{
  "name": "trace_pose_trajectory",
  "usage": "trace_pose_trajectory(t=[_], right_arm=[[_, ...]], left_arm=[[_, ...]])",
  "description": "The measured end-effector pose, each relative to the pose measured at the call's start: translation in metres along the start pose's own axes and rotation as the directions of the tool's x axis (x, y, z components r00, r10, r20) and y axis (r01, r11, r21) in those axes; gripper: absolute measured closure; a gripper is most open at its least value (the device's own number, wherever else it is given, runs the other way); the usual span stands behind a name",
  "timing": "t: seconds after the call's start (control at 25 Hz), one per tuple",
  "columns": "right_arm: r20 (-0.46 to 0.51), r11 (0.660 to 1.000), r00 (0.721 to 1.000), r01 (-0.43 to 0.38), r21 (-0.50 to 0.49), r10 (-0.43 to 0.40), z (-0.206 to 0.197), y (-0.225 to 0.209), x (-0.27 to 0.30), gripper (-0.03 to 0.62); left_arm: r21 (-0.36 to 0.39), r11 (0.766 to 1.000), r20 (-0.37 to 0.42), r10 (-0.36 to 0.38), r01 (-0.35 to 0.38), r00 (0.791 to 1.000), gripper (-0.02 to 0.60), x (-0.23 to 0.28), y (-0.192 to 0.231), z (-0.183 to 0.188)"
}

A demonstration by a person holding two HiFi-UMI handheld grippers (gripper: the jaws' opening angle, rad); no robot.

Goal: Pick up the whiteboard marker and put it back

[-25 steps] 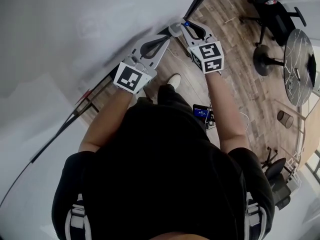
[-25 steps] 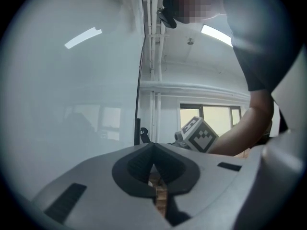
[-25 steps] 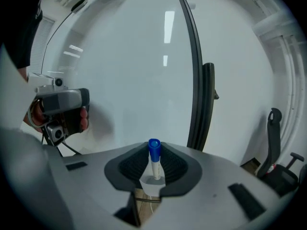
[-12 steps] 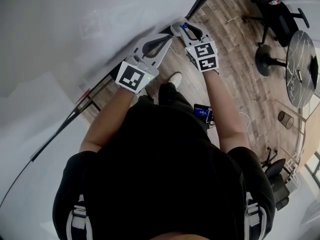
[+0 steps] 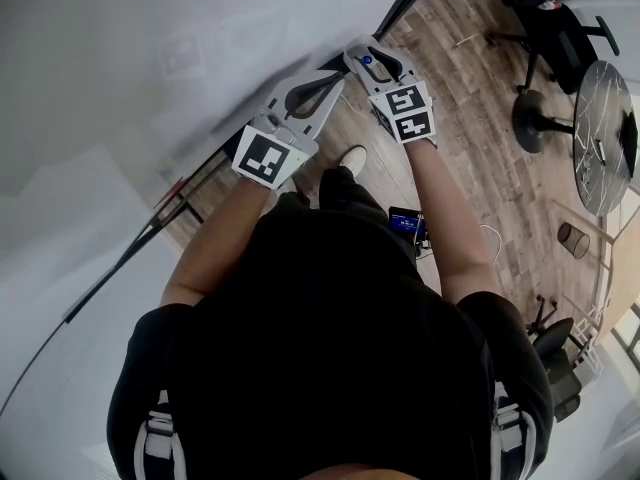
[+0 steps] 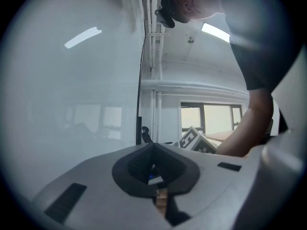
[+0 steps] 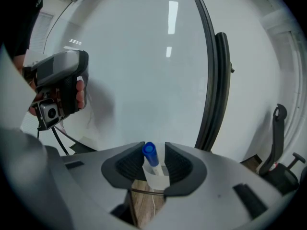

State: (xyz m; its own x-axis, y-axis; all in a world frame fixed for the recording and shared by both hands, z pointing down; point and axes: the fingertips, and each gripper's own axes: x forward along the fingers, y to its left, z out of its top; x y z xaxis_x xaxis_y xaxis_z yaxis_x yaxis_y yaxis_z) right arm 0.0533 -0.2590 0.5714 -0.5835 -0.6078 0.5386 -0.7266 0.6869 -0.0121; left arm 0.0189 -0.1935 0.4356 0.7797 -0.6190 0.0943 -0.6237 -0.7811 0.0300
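Right gripper [image 7: 153,147]: its jaws have just been opening and now stand apart. The whiteboard marker [image 7: 149,152] is upright between them, blue cap uppermost, and neither pad appears to press on it. I judge it released, not held. Its lower end sits in a white holder [image 7: 156,178] by the whiteboard [image 7: 144,56]; I cannot tell how deep the seat is.

Left gripper [image 6: 153,146]: jaws together at the tips, nothing gripped, held level beside the board.

Risks:
- The gap either side of the cap is narrow, so a skewed withdrawal could catch the cap and lever the marker out.
- The marker leans slightly, and a shallow seat would let it topple.
- The wooden floor [image 5: 480,148] lies below, and a dropped marker would roll away.

Materials: the marker is a smooth, round plastic cylinder with a white barrel. The pads are dark and ribbed, set in grey moulded jaws. The board face is glossy white with a dark frame [image 7: 211,80].
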Motion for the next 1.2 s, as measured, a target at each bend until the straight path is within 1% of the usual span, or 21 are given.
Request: trace_pose_trajectory(t=[0.28, 0.48, 0.8, 1.04, 1.2], right_arm=[[0.001, 1.000, 1.000, 0.011, -0.006, -0.011, -0.002, 0.000, -0.005, 0.465], [0.034, 1.000, 0.999, 0.025, -0.012, -0.025, 0.011, 0.000, -0.018, 0.465], [0.140, 0.999, 0.989, 0.046, -0.012, -0.044, 0.054, 0.011, -0.062, 0.465], [0.233, 0.997, 0.970, 0.074, 0.000, -0.072, 0.084, 0.020, -0.108, 0.468], [0.281, 0.997, 0.957, 0.066, 0.030, -0.072, 0.098, 0.033, -0.138, 0.468]], left_arm=[[0.000, 1.000, 0.009, -0.005, 0.005, 1.000, 0.578, 0.000, -0.002, 0.003], [0.010, 1.000, 0.014, -0.013, 0.013, 1.000, 0.578, -0.002, -0.004, 0.006], [0.033, 0.999, 0.025, -0.017, 0.016, 1.000, 0.578, -0.013, -0.011, 0.017], [0.052, 0.998, 0.047, -0.037, 0.034, 0.998, 0.578, -0.022, -0.023, 0.033], [0.052, 0.997, 0.049, -0.052, 0.049, 0.997, 0.578, -0.031, -0.030, 0.042]])
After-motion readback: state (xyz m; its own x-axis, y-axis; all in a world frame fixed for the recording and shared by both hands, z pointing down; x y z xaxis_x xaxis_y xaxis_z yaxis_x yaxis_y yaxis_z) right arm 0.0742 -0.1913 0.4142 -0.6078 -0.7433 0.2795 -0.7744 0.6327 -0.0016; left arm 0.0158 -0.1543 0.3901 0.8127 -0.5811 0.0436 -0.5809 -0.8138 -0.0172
